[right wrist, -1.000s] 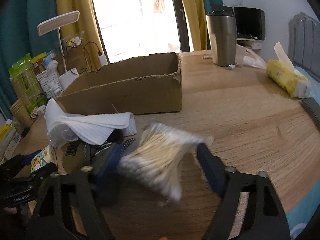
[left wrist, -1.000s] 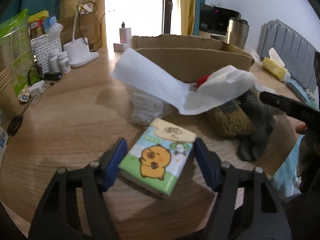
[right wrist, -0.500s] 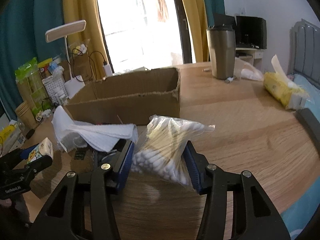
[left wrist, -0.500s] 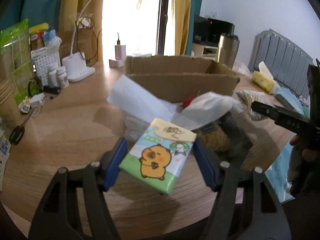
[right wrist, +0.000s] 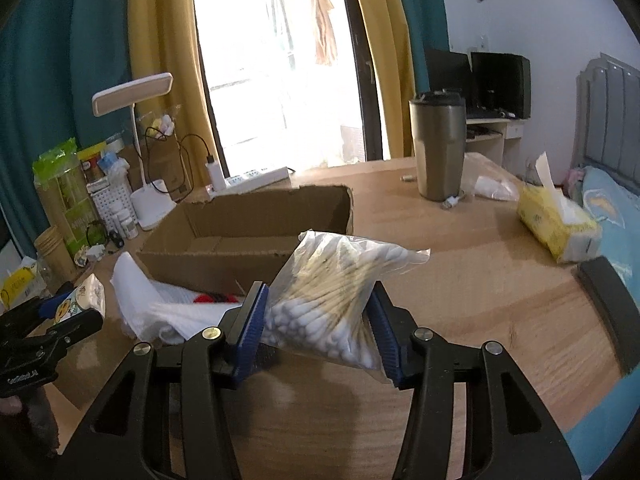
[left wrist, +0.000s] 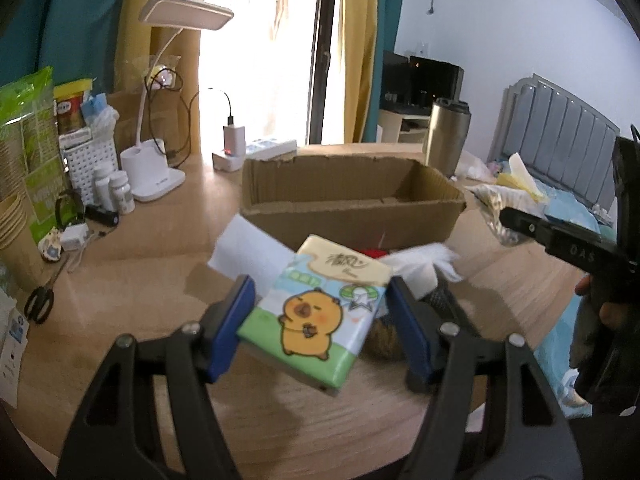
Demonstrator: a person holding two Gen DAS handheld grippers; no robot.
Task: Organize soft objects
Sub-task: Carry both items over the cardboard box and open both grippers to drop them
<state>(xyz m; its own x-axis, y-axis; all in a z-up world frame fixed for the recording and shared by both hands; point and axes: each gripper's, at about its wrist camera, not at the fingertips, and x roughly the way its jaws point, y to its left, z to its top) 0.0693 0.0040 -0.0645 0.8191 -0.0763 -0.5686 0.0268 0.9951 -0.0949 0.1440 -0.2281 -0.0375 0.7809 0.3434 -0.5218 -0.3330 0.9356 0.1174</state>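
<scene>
A bedroom in a home: a padded grey headboard [left wrist: 560, 120] and blue bedding [right wrist: 612, 216] sit beside a wooden table [right wrist: 480, 280]. Yellow and teal curtains [right wrist: 160, 40] frame a bright balcony door [right wrist: 280, 60]; a desk lamp [left wrist: 176, 80], tumbler [right wrist: 438, 148] and tissues [right wrist: 558, 224] crowd the tabletop.

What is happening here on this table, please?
A person is tidying soft things with two hand-held tools. The left claw is shut on a tissue pack with a cartoon capybara, held above the table. The right claw is shut on a bag of cotton swabs, also lifted. Both face the open cardboard box, which looks empty. A white cloth lies in front of it.
</scene>
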